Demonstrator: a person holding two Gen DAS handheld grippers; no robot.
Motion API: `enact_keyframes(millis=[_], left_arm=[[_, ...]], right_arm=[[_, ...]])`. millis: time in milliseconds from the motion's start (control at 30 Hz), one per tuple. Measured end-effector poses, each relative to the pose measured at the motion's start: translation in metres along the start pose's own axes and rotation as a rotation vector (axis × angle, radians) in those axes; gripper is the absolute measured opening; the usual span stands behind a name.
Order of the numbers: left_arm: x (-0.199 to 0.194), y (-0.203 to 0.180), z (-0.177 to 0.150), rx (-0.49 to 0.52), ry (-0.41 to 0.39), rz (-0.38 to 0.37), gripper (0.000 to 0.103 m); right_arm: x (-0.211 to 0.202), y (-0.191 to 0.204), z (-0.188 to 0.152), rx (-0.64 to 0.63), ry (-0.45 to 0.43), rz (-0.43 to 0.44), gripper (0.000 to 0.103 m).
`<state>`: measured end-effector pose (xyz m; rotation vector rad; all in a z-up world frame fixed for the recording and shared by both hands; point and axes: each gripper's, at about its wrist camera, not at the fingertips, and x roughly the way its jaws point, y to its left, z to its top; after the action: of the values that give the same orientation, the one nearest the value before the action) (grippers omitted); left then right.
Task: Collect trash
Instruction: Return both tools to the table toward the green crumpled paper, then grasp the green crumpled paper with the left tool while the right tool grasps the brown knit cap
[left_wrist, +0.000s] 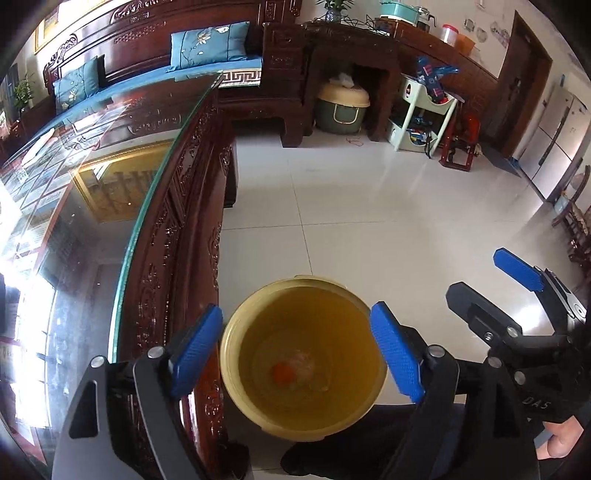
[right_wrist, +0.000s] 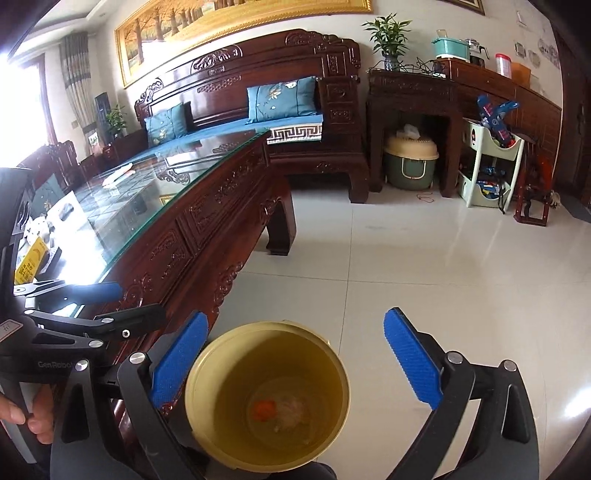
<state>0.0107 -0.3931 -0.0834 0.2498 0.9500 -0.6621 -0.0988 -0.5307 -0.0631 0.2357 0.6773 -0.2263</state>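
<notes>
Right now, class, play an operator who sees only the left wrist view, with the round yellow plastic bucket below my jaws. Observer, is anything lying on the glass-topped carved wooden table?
Observer: Yes. A yellow printed packet sits at the near end of the glass top, where your view shows only glare.
Operator: Anything further along?
Observer: A small white and pink item lies flat on the glass, well past the packet. I cannot tell what it is.
Operator: And the right gripper?
Observer: The right gripper has both jaws wide apart with nothing between them, above the yellow bucket.
</notes>
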Motion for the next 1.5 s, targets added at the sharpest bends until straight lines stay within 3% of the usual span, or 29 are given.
enact_keyframes(millis=[200, 433, 700, 867, 1100, 1233, 1433, 1500], left_arm=[[-0.011, 0.013, -0.004, -0.028, -0.009, 0.016, 0.082], [-0.048, 0.050, -0.021, -0.079, -0.061, 0.101, 0.082], [-0.116, 0.110, -0.060, -0.167, -0.135, 0.229, 0.083], [-0.155, 0.145, -0.095, -0.213, -0.173, 0.312, 0.088], [-0.193, 0.197, -0.144, -0.307, -0.167, 0.362, 0.094], [-0.194, 0.214, -0.168, -0.342, -0.135, 0.342, 0.095], [-0.176, 0.218, -0.170, -0.330, -0.107, 0.297, 0.094], [-0.168, 0.217, -0.167, -0.319, -0.094, 0.302, 0.089]], right_arm=[[-0.012, 0.010, 0.001, -0.001, -0.034, 0.017, 0.095], [-0.037, 0.043, 0.010, -0.018, -0.118, 0.076, 0.095], [-0.061, 0.129, 0.012, -0.153, -0.172, 0.231, 0.095], [-0.076, 0.186, 0.004, -0.242, -0.248, 0.263, 0.095], [-0.079, 0.237, -0.003, -0.270, -0.172, 0.412, 0.095], [-0.080, 0.263, -0.012, -0.317, -0.117, 0.477, 0.095], [-0.087, 0.284, -0.019, -0.370, -0.109, 0.475, 0.095], [-0.088, 0.284, -0.019, -0.369, -0.112, 0.468, 0.095]])
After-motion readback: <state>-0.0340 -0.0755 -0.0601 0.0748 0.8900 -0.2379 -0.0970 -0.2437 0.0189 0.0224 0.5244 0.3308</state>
